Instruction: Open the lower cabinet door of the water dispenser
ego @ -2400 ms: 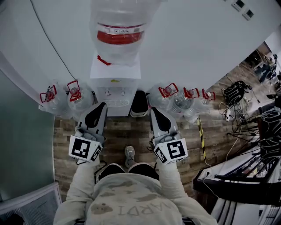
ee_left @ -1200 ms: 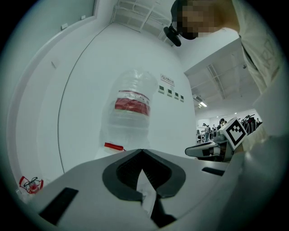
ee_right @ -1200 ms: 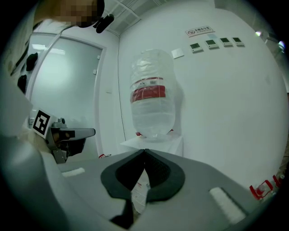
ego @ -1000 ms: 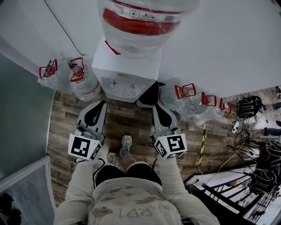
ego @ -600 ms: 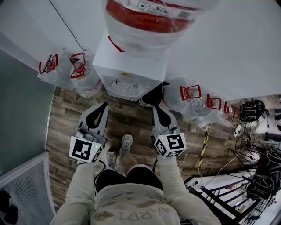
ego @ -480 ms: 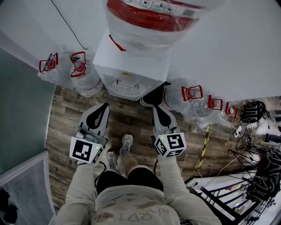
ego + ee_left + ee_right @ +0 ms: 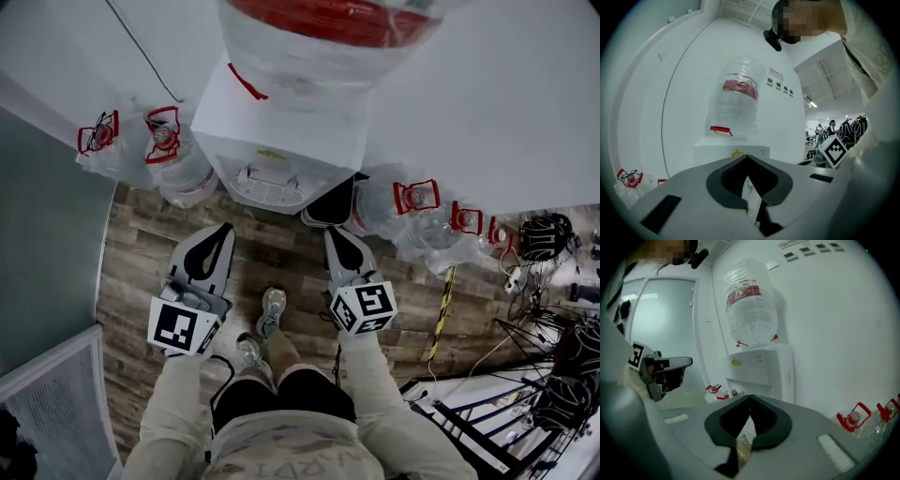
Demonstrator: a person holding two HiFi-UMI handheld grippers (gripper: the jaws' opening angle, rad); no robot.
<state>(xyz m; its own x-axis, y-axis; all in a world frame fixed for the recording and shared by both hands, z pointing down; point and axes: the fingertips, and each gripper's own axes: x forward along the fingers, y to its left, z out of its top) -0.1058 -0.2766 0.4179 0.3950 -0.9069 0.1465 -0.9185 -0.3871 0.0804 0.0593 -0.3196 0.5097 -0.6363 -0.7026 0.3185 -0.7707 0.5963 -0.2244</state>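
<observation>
The white water dispenser [image 7: 272, 131] stands against the wall with a clear bottle [image 7: 319, 47] upside down on top. Its tap panel faces me. The lower cabinet door is hidden in the head view, and my own jaws cover it in both gripper views. My left gripper [image 7: 225, 228] and right gripper [image 7: 329, 231] hover side by side in front of the dispenser, apart from it, both shut with nothing held. In the left gripper view, the left gripper [image 7: 747, 157] points at the dispenser [image 7: 731, 150]. The right gripper [image 7: 750, 397] faces the dispenser [image 7: 761, 364] from its right.
Spare water bottles with red handles lie on the wooden floor to the left [image 7: 164, 150] and right [image 7: 412, 211] of the dispenser. A black object [image 7: 333, 202] sits at its right foot. A glass partition [image 7: 47, 234] is on the left, cables and gear [image 7: 544, 234] on the right.
The person has stepped closer and bent their knees. Both grippers have sunk in front of the dispenser, which now looms larger. The jaws stay shut.
</observation>
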